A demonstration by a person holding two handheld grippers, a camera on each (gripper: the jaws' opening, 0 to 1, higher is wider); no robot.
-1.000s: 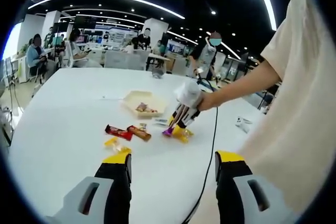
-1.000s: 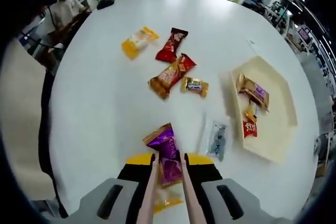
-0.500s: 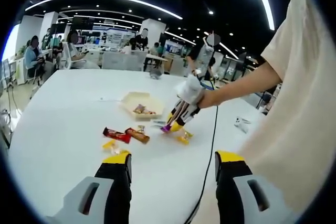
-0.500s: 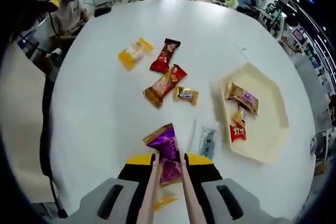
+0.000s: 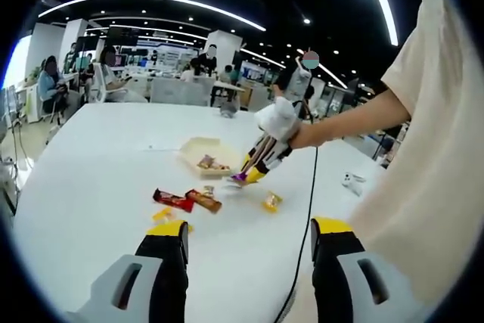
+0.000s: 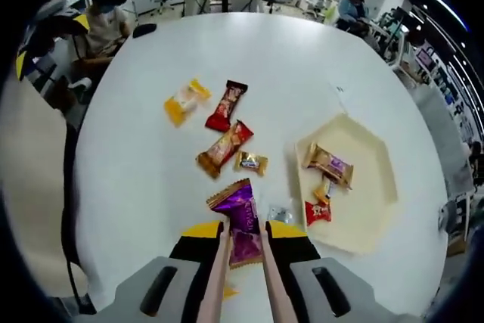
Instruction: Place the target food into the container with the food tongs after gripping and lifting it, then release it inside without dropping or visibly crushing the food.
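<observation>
Right hand-held gripper (image 6: 242,241) was clamping tongs (image 6: 240,277) around the purple snack (image 6: 240,221), long axis pointing up-frame; the container (image 6: 376,187) sat to its right. Left hand-held gripper (image 5: 248,243) hung apart, farther off.

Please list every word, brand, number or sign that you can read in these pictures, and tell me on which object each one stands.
No text can be read.
Purple packet held in the tongs of the right gripper: print too blurred.
Red packet, orange-brown packet, yellow packet on the white table: blurred.
Packets in the cream container: too small.
</observation>
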